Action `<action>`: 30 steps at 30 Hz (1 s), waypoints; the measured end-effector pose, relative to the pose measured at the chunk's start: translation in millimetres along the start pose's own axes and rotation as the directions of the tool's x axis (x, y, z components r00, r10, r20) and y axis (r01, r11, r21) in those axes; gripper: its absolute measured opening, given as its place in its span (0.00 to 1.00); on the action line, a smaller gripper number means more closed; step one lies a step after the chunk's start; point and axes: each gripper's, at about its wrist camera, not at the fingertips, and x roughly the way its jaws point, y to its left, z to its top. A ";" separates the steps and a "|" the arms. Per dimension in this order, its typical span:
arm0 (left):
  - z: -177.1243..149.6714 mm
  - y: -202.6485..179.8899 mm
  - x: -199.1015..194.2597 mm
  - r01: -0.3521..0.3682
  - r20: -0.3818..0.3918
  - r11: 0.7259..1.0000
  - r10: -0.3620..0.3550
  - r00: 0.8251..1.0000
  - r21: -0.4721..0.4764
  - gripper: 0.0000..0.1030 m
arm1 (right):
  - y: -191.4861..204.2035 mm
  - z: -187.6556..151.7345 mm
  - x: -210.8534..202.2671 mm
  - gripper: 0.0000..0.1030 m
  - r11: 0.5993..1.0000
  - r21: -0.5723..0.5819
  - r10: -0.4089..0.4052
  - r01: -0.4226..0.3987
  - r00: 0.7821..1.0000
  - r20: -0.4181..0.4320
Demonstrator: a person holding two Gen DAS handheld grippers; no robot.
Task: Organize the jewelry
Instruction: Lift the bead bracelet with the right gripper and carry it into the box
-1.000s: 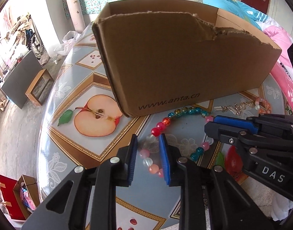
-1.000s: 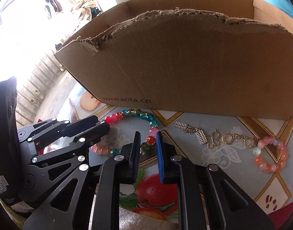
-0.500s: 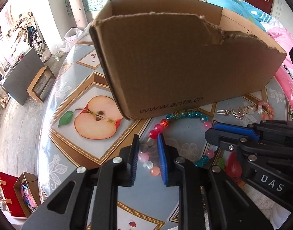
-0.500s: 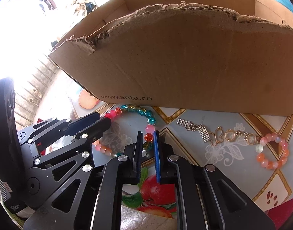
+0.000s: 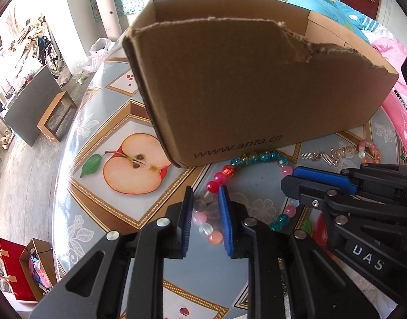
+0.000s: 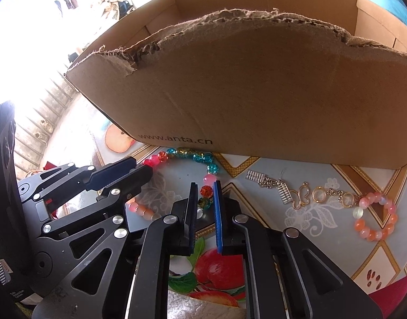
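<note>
A loop of multicoloured beads, the bead strand, lies on the table just in front of a torn cardboard box. My left gripper points steeply down and is shut on the strand's pink and clear beads at its left side. My right gripper is shut on a red-orange bead on the strand's right side. The strand still rests on the cloth. The box's inside is hidden behind its near wall.
A silver and gold charm chain and an orange-pink bead bracelet lie to the right, near the box. The round table has a fruit-print cloth; its edge drops to the floor at left.
Both pairs of fingers have narrowed onto the beads between them. The hands have hardly moved and the strand lies where it was.
</note>
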 end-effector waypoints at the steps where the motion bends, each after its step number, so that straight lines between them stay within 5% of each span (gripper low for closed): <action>1: -0.5 0.0 -0.1 -0.003 0.003 1.000 0.003 1.000 0.000 0.14 | 2.4 -1.5 -2.3 0.08 1.000 -0.001 0.001 -0.001 1.000 0.002; 20: -15.4 8.8 -48.8 0.003 0.127 0.999 0.003 0.992 -0.045 0.09 | 7.4 -26.1 -51.8 0.07 0.999 -0.042 0.019 -0.015 0.994 0.106; 30: -1.2 -3.5 -112.0 0.044 0.270 0.999 -0.044 0.962 0.006 0.09 | 10.3 -38.7 -105.8 0.07 0.998 -0.069 0.021 -0.006 0.976 0.219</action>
